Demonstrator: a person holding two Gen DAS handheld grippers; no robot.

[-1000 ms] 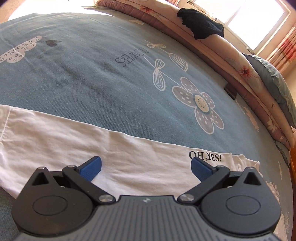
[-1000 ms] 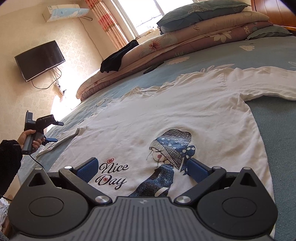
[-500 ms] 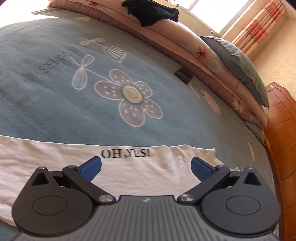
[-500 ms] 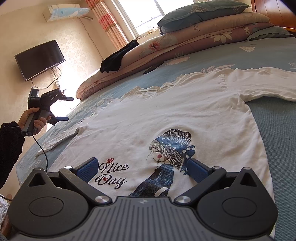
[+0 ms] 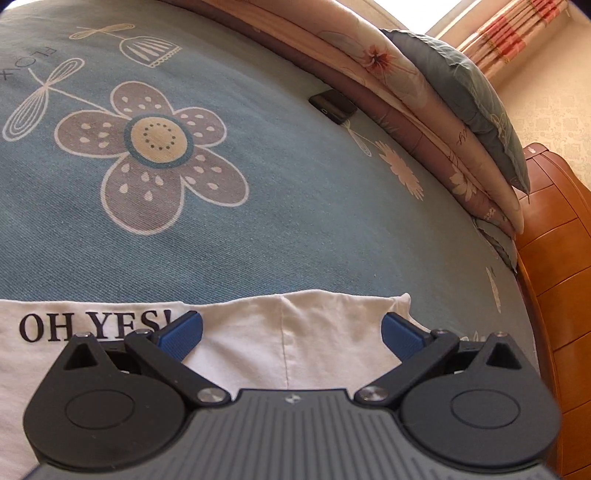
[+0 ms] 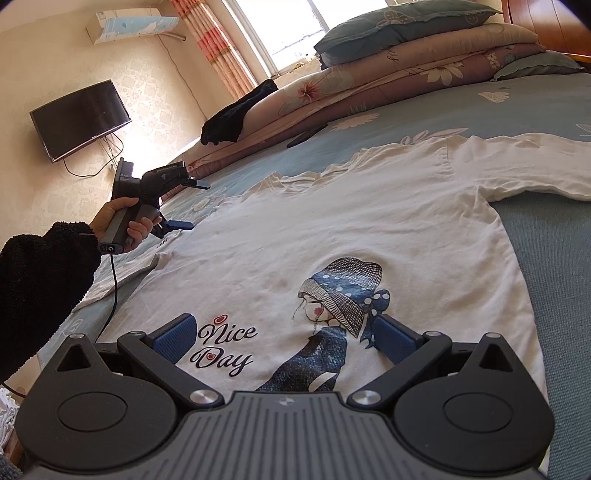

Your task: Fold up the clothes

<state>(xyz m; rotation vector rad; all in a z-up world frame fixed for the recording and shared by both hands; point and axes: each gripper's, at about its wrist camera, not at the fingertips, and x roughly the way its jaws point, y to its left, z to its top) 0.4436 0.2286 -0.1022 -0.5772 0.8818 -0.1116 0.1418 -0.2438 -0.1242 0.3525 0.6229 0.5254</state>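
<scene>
White shirt (image 6: 369,229) lies flat on the bed (image 6: 554,258), collar away from the wide-open, empty right gripper (image 6: 282,338). Only the left view shows its sleeve lettering under the equally spread, empty left gripper (image 5: 291,332).

One white shirt (image 6: 332,229) lies on the bed (image 6: 554,258). Beyond the shirt: one stack of quilts (image 6: 388,85), one pillow (image 6: 399,20), one dark garment (image 6: 236,118). Two tongs (image 6: 282,338) (image 6: 184,205), one television (image 6: 79,118).
</scene>
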